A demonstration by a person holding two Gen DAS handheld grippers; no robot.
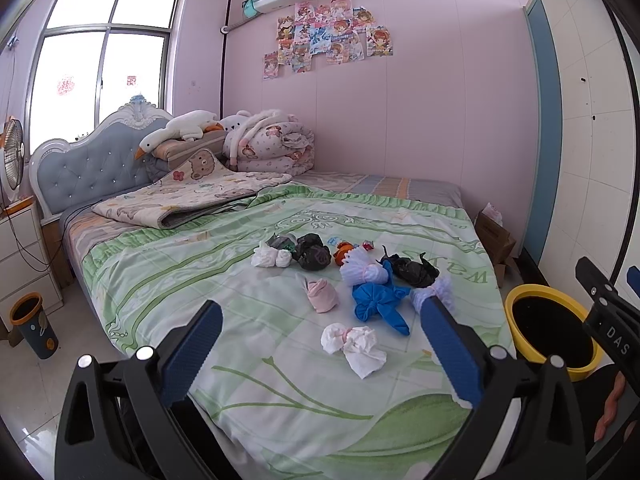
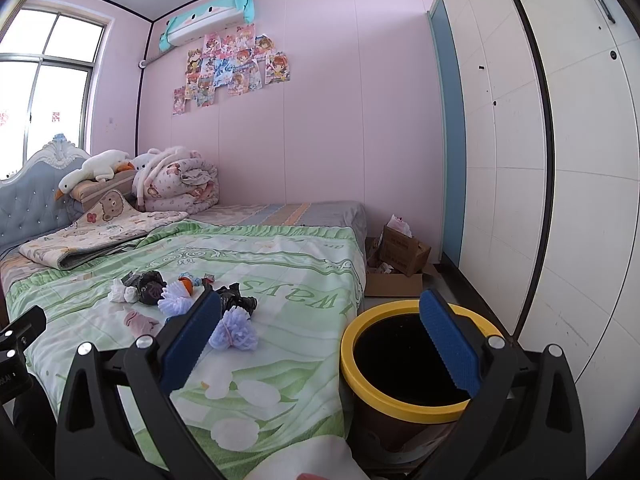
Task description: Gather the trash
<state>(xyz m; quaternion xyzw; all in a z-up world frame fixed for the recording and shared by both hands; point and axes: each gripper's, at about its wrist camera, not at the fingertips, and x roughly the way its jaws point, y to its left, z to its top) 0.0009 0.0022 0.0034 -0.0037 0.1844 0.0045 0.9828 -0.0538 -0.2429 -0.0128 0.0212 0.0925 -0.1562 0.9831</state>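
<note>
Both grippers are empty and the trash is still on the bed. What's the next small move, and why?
Probably ease the left gripper forward and down onto the white tissue wad. Its jaws are open, and that wad lies nearest, roughly between them, apart from the other trash. The yellow-rimmed bin stands beside the bed on the right, ready for the drop.

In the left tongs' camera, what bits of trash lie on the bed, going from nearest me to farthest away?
White crumpled tissue → blue knotted bag → pink bundle → orange wrapper. The other pieces overlap too much to order.
</note>
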